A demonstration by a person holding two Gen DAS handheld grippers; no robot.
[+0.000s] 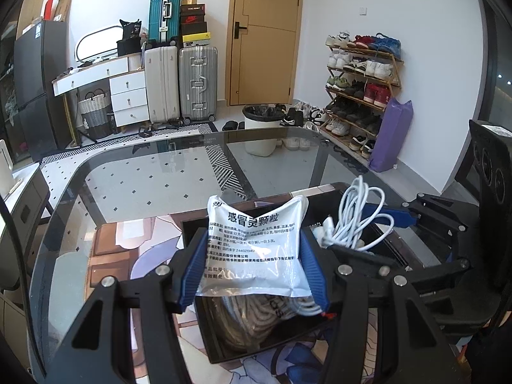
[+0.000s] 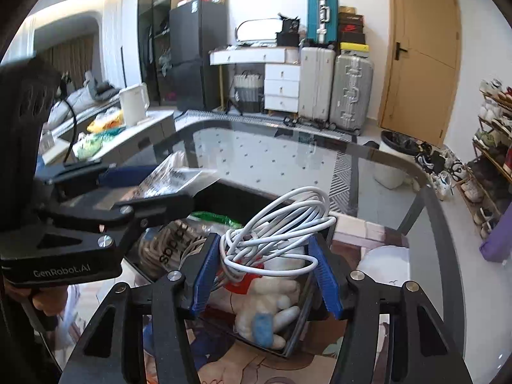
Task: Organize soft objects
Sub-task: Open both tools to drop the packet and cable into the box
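Illumination: even, cool daylight; white walls (image 1: 336, 64) are rendered bright without harsh shadows. Glare: pale reflections are carried across the dark-rimmed glass tabletop (image 1: 144, 185), and highlights are seen on the crinkled white foil sachet (image 1: 256, 246). Distortion: strong fisheye curvature is noted, the tan wooden door (image 2: 419, 60) being bowed; black vignetting is found in all corners. Focus: mostly sharp; the right-wrist periphery is slightly softened.
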